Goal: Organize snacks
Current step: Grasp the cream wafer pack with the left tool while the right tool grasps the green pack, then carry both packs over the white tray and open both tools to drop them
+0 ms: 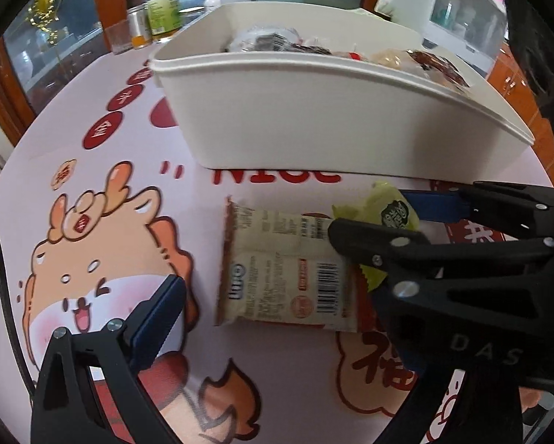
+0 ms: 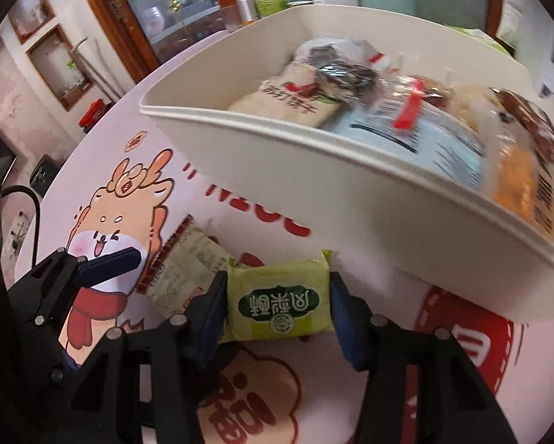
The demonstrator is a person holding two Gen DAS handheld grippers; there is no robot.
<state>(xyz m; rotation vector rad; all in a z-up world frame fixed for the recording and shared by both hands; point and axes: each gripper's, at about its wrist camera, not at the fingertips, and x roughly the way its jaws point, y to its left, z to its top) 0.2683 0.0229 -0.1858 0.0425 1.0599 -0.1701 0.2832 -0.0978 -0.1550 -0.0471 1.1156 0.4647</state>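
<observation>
Right wrist view: right gripper [image 2: 277, 309] clamping the green packet [image 2: 279, 292] by its two side edges low in the middle of the frame, both blue pads touching the wrapper, packet lying flat on the tablecloth [image 2: 406, 288]. Just to its left, partly tucking under it, a beige packet [image 2: 188, 259] lying flat too.

Left wrist view: left gripper [image 1: 280, 310] hanging released and wide, straddling that beige packet without touching it, its far finger mostly hiding behind the other tool.

Beyond both, filling the upper middle, the white bin [image 1: 314, 122] already holding a pile of wrapped snacks [image 2: 388, 111]. Judging the job as mostly finished: only these two packets showing outside the bin, both waiting to go in.

Reading what can be read: "DAS" on the black gripper body, "NIC" in red on the tablecloth under the bin, a barcode on the beige packet, Chinese characters upside down on the green packet, too hard to make out.
</observation>
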